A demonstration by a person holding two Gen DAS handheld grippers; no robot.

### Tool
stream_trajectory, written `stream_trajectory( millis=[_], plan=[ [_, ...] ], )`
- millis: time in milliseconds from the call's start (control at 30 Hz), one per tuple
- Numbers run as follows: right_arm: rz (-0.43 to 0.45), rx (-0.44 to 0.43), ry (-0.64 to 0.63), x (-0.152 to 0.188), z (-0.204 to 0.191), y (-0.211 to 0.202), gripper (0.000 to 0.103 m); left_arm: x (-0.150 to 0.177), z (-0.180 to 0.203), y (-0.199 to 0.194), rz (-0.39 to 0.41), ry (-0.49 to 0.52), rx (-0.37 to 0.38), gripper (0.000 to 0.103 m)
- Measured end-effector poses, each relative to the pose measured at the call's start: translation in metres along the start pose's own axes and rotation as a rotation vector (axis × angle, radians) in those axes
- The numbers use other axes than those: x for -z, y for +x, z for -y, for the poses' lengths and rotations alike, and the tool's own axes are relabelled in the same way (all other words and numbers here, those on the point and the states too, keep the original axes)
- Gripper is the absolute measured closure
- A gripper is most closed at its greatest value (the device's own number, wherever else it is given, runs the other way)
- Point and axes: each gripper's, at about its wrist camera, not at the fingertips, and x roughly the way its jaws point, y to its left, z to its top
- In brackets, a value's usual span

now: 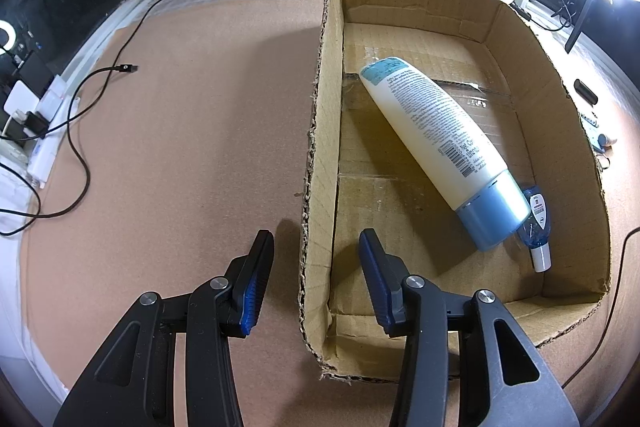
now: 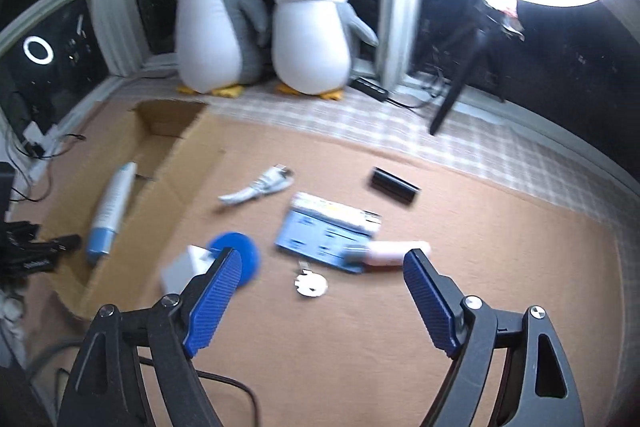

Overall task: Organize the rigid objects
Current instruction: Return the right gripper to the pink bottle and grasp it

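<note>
1. Left gripper (image 1: pixel 316 235): fingers apart, nothing clamped. It hangs over the near left corner of the cardboard box (image 1: pixel 324 131); the box's left wall runs under the gap, clear of both pads.
2. Box contents: a white bottle (image 1: pixel 432 135) with a blue cap lies diagonally on the floor of the box, cap end near and right. A small blue bottle (image 1: pixel 536 219) lies just beside the cap, against the right wall.
3. Right gripper (image 2: pixel 323 253): fingers wide apart, empty, above the desk (image 2: pixel 360 347) to the right of the box.
4. Loose things on the desk beyond the right gripper:
   - blue disc (image 2: pixel 236 247) and white block (image 2: pixel 180 267), by its left finger;
   - blue packet (image 2: pixel 320 235), with a pink tube (image 2: pixel 392 253) touching its right end;
   - metal key piece (image 2: pixel 310 283);
   - black cylinder (image 2: pixel 394 185), farther right;
   - white cable (image 2: pixel 260 187), farther off.
</note>
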Motion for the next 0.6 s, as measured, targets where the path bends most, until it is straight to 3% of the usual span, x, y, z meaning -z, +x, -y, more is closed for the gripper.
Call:
stream_trajectory(
  millis=[267,600],
  plan=[
    [-0.054,0.011,0.059,0.002,0.039,0.034,0.023,0.0,0.001,-0.001,0.0,0.002,-0.007,0.058],
    [-0.115,-0.031,0.041,-0.006,0.043,0.064,0.023,-0.001,0.004,-0.001,0.002,0.005,-0.02,0.058]
  ],
)
